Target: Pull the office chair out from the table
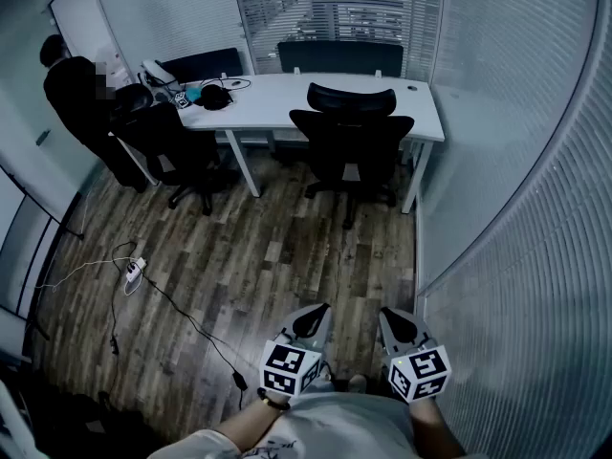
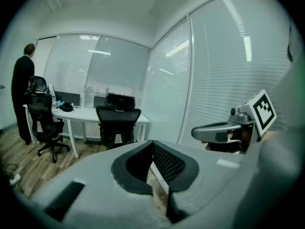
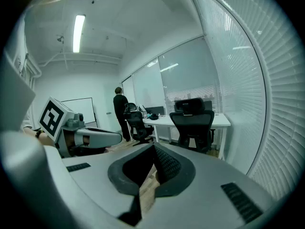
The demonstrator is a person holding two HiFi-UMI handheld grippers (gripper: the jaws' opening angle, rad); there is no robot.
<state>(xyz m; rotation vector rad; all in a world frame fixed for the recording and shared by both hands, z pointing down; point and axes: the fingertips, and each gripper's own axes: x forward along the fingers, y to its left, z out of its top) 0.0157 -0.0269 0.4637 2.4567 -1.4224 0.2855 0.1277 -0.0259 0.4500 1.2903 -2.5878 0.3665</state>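
A person [image 1: 76, 103] in dark clothes stands at ten o'clock. Black headphones [image 1: 215, 97] lie at eleven, a dark monitor [image 1: 339, 57] stands at twelve, and a white power strip [image 1: 134, 272] with cables lies at eight o'clock.

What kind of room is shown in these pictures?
Probably a small office: a long white desk, a black wheeled office chair at it, and glass walls covered by white blinds.
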